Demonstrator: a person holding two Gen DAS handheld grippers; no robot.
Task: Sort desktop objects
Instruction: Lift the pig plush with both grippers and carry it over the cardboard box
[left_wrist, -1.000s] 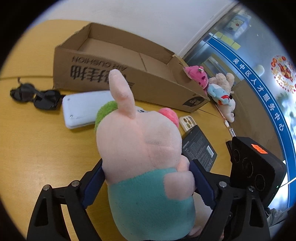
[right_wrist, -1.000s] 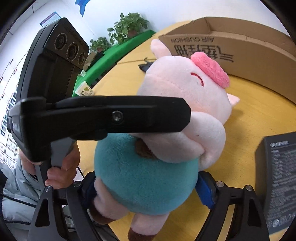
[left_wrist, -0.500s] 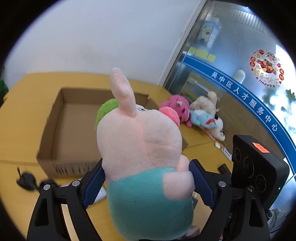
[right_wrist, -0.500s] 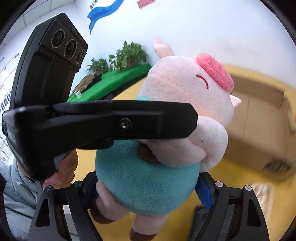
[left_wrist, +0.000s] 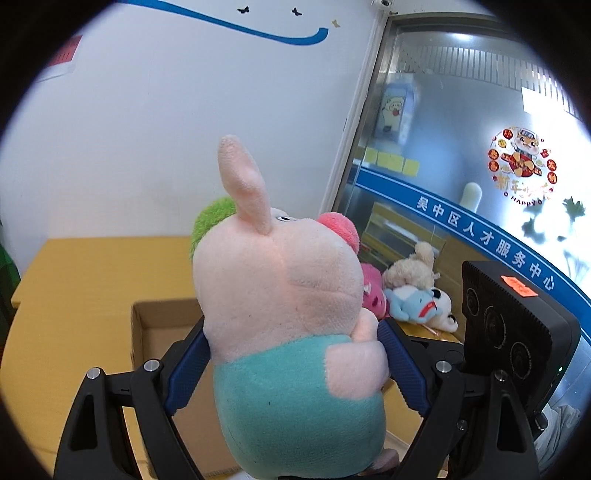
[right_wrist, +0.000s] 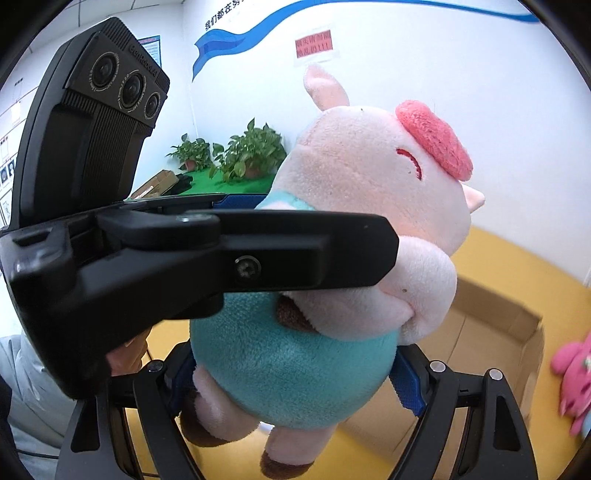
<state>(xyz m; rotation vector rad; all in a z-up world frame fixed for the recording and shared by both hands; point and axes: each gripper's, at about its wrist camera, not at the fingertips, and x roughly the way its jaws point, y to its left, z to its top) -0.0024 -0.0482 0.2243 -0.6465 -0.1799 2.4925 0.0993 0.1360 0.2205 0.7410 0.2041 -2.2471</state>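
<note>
Risen since earlier frame: plush pig (left_wrist: 288, 317) now high above desk (left_wrist: 74, 295), wall filling background. Left hand-held gripper (left_wrist: 295, 362) clamps pig's torso from its two sides; right hand-held gripper (right_wrist: 295, 373) clamps teal belly crosswise. Pig upright, long axis vertical. Cardboard box (right_wrist: 491, 332) lies below and ahead, open side up. Both hands equally near; next likely carry forward, lower into box.

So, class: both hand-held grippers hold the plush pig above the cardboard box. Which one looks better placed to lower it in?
Probably the right hand-held gripper: it clamps the plush pig low around its belly, with the cardboard box open beyond. The left hand-held gripper also grips the belly.
</note>
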